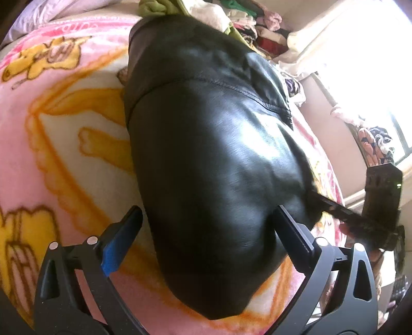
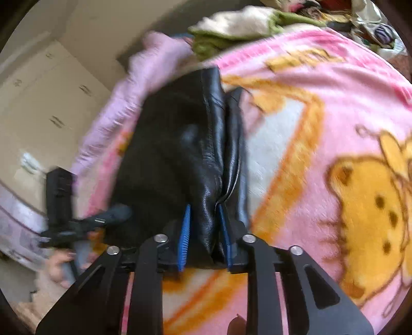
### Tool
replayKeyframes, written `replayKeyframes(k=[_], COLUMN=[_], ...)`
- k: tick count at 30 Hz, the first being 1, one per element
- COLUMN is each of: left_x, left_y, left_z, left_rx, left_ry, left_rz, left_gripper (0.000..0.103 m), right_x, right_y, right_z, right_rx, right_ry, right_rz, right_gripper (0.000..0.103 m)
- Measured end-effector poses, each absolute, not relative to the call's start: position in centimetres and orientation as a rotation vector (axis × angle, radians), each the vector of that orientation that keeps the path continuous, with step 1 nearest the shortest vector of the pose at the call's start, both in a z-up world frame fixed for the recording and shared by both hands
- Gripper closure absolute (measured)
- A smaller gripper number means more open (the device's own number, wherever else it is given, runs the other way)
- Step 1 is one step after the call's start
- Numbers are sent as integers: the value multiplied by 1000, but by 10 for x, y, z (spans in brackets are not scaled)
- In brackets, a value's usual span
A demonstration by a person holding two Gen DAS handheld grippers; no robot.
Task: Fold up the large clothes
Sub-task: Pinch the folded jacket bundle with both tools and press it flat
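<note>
The right claw [image 2: 204,232] is clamped on a bunched fold of the black jacket [image 2: 180,154], its blue pads [image 2: 185,239] pressing the leather from both sides at the garment's near end. From there the jacket runs away from the claw toward the far side of the bed, lying as a long, narrow bundle with a seam ridge up its middle. To its left, the left claw shows at the jacket's left edge, blurred.

The left claw [image 1: 208,216] is spread wide, its fingers [image 1: 123,232] straddling the near end of the jacket [image 1: 206,154] without pinching it; the leather bulges up between them. The jacket stretches away to the far side, a stitched seam crossing it partway. At its right edge the right claw [image 1: 334,208] meets the leather.

Under the jacket lies a pink blanket [image 1: 51,128] with yellow cartoon figures, covering the bed. Beyond the jacket's far end sits a pile of clothes [image 1: 247,18], and a bright window [image 1: 373,77] is at the right.
</note>
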State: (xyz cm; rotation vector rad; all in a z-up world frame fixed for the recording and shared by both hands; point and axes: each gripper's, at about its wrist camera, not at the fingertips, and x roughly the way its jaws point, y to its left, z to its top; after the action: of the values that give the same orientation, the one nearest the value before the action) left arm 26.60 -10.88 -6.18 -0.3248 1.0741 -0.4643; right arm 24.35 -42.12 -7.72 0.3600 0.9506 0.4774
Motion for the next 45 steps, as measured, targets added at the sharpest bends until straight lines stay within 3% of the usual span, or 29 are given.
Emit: replayKeyframes(k=[2,7,18,25,29,34,45], left_x=[266,269,271,276,275,270,249], left_y=[-107,-103,-99,-93,-90,-71,17], left_z=[-64,-60,-69,-82,-80,-71,-61], left_rx=[-345,-341,-357,-438,-432,-415,-428], left_ry=[1067,1062,1078,1095,1089,1070,1035], left_rz=[-466,-466,-490,-519,-526,-508,-363], left_gripper=[8,8,8,8,18,24,26], right_x=[243,248,272,271,271,263,269], right_y=[-419,-431,-434,-423,-412,-391,-303], right_z=[-80,-71,-116,-119,-112,-107,-105], right_rx=[327,403,606,594,557,552,464], right_ry=[953,932,1064,1076,1077,1065,1078], right_rz=[425,452,596,632,634,665,790], right_gripper=[52,24,25,44,47,48,48])
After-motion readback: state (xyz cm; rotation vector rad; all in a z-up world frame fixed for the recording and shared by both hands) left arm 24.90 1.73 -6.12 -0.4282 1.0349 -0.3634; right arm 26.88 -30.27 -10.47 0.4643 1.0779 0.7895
